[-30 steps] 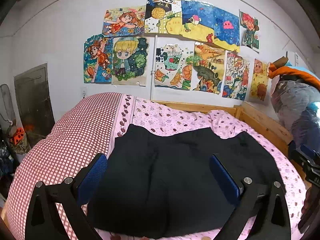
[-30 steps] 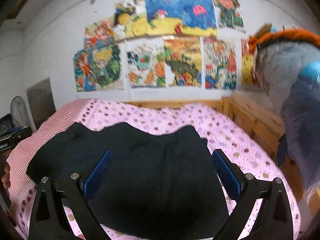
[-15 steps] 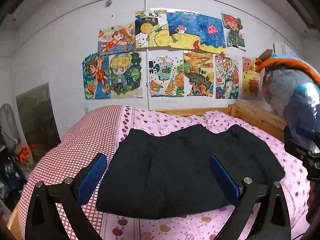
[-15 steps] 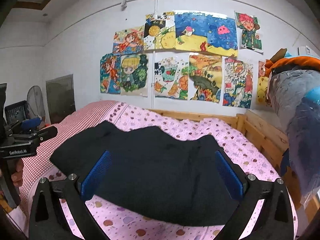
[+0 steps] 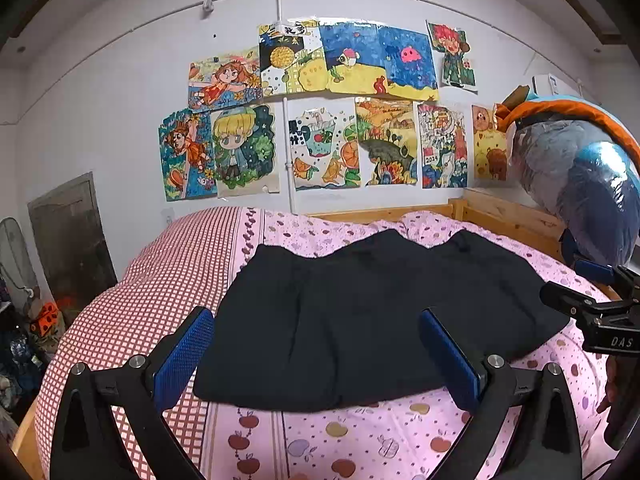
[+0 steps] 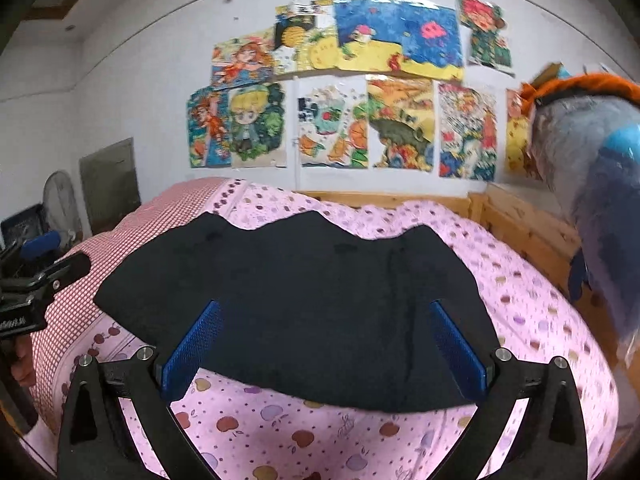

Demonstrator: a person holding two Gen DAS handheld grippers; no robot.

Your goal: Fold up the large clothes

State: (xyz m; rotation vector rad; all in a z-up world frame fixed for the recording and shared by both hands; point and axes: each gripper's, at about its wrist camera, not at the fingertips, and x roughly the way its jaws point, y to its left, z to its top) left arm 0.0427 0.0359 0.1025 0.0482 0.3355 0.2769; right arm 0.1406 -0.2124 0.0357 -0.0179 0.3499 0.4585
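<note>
A black garment (image 5: 372, 316) lies flat on the pink fruit-print bed cover (image 5: 360, 440), folded into a broad rectangle; it also shows in the right wrist view (image 6: 304, 304). My left gripper (image 5: 316, 356) is open and empty, held above the garment's near edge. My right gripper (image 6: 326, 344) is open and empty, also above the near edge. The right gripper shows at the right edge of the left wrist view (image 5: 596, 316). The left gripper shows at the left edge of the right wrist view (image 6: 36, 284).
A red checked cover (image 5: 160, 300) lies on the bed's left side. A wooden bed frame (image 5: 512, 216) runs along the back and right. A bagged bundle (image 5: 580, 184) hangs at the right. Drawings (image 5: 320, 120) cover the wall. Clutter (image 5: 24, 340) stands at the left.
Both grippers have drawn back and up from the garment, so more of the pink cover shows in front of it. The garment has stayed flat.
</note>
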